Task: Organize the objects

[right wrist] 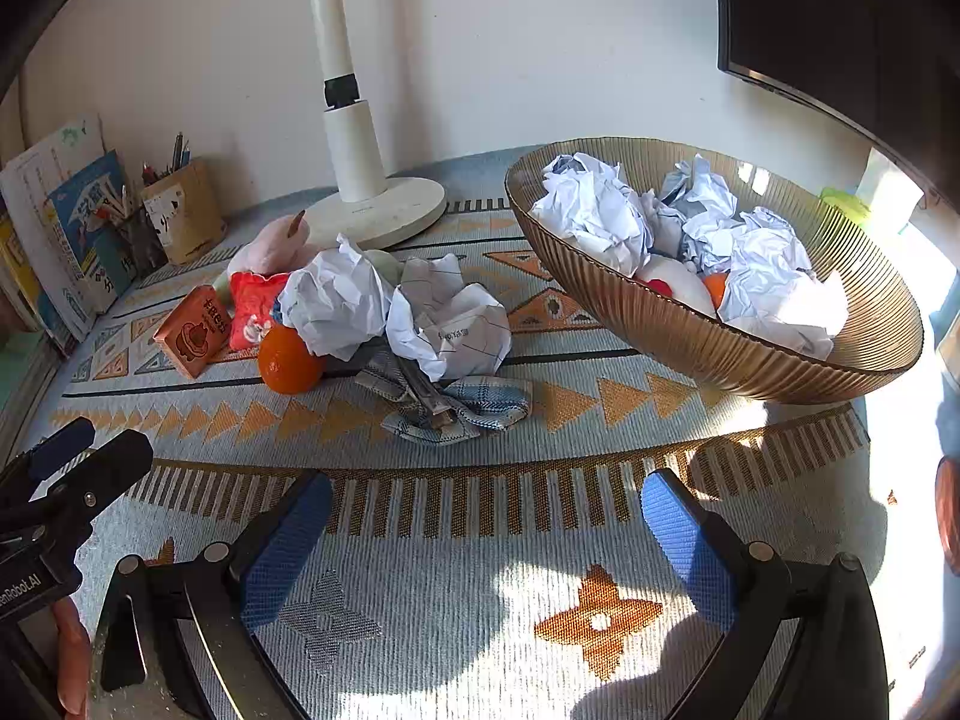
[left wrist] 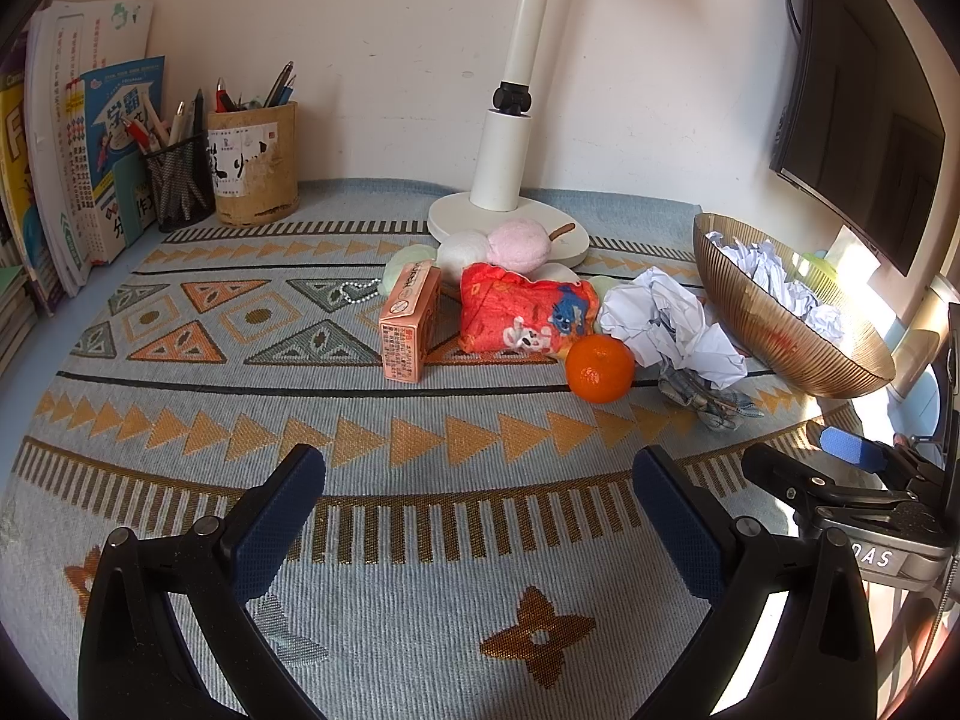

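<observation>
Both wrist views low over mat [left wrist: 420, 540], facing wall; share clutter beside bowl [right wrist: 750, 354] (right view nearer).

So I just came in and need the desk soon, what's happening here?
A person is tidying it with two handheld grippers. Both the left gripper and the right gripper hover open over the patterned mat, holding nothing. The ribbed bowl already holds crumpled paper. Still loose on the mat: an orange, more crumpled paper, a red packet, a small carton and a checked cloth.
</observation>
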Available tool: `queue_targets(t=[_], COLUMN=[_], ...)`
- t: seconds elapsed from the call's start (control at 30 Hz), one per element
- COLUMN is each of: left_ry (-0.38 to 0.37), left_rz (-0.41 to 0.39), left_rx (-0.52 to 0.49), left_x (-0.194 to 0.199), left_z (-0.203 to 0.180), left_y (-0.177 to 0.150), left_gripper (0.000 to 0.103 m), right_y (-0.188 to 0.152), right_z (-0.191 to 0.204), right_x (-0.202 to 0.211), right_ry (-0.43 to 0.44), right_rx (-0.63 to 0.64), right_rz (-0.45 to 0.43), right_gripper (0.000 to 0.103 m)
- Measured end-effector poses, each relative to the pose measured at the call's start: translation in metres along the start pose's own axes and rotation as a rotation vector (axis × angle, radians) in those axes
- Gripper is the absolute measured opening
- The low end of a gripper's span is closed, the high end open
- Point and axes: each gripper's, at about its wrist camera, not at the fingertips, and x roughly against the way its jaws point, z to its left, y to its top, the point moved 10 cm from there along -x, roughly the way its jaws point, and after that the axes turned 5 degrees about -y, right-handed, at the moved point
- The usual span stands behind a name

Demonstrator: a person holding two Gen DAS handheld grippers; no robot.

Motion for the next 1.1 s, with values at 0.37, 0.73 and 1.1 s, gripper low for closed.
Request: queue_targets(t=[0.37, 0.73, 1.1], left_ry=[-0.004, -0.005, -0.016], left_rz=[0.001, 0.001, 0.002], left_rx=[-0.001, -0.001, 0.011], left_x=[-0.0003, -0.0003, 0.0007], left_z=[-0.0006, -0.0010, -0.0016], left_y=[-0.0002, -0.0005, -0.0005], left_gripper=[0.102, 0.102, 0.102], right_y=[-0.0003, 0.0004, 0.0043], right_z=[0.0004, -0.0017, 0.0024], right_x=[-0.0002, 0.0018, 0.0067], right_ry=[0.000, -0.004, 0.024], right_rx=[0.000, -0.007, 0.008], right_rz=[0.000, -0.016, -0.023], right_gripper=[0.103, 0.103, 0.103])
